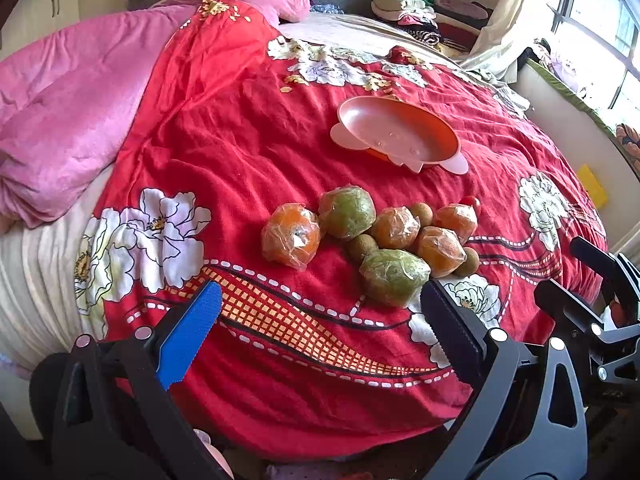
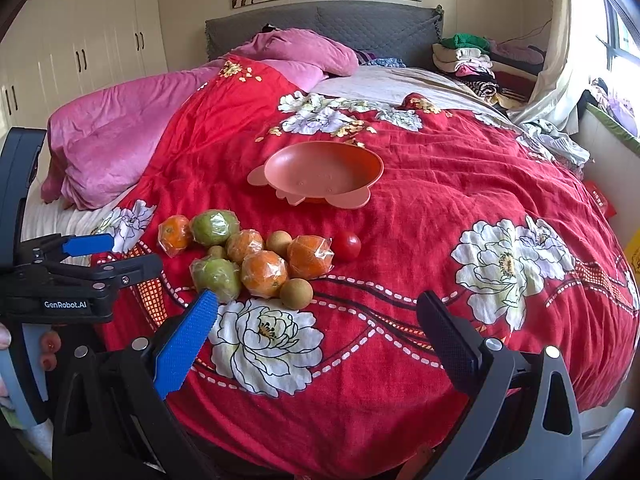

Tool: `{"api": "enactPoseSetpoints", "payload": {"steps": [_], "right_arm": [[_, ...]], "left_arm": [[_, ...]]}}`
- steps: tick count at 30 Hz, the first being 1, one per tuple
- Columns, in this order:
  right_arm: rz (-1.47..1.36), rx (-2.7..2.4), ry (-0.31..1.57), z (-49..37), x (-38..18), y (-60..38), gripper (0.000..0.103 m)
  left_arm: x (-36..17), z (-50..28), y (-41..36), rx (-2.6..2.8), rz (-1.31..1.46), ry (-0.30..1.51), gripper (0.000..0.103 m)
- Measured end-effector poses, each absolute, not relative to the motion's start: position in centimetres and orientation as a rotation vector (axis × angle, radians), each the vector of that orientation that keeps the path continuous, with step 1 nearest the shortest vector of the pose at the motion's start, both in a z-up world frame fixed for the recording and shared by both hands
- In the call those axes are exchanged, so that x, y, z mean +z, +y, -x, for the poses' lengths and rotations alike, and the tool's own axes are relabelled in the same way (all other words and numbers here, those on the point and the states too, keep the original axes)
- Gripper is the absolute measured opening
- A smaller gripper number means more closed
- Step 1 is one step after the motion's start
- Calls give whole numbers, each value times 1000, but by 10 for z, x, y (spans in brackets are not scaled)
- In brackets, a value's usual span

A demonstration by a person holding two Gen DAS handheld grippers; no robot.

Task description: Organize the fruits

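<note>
A pile of fruit lies on the red flowered bedspread: several plastic-wrapped oranges, two wrapped green fruits, small brown kiwis and a red tomato. Beyond the pile sits an empty pink plate. My left gripper is open near the bed's front edge, just short of the pile. My right gripper is open too, to the right of the fruit, holding nothing. The left gripper also shows at the left edge of the right wrist view.
A bunched pink blanket covers the bed's left side. Folded clothes are stacked by the grey headboard. A window and curtain stand on the right, white wardrobes on the left.
</note>
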State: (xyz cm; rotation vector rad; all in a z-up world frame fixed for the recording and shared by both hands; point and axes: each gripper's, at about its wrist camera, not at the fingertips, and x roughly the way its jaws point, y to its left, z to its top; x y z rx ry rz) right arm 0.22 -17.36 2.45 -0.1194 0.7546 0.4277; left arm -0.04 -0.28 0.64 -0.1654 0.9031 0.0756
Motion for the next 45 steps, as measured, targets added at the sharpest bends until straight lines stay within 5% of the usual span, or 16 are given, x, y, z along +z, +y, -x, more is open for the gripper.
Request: {"api": "enactPoseSetpoints", "payload": {"steps": [45], "right_arm": [[125, 431, 792, -14, 10, -171, 99]], "left_arm": [[-8, -8, 21, 125, 173, 945, 94]]}}
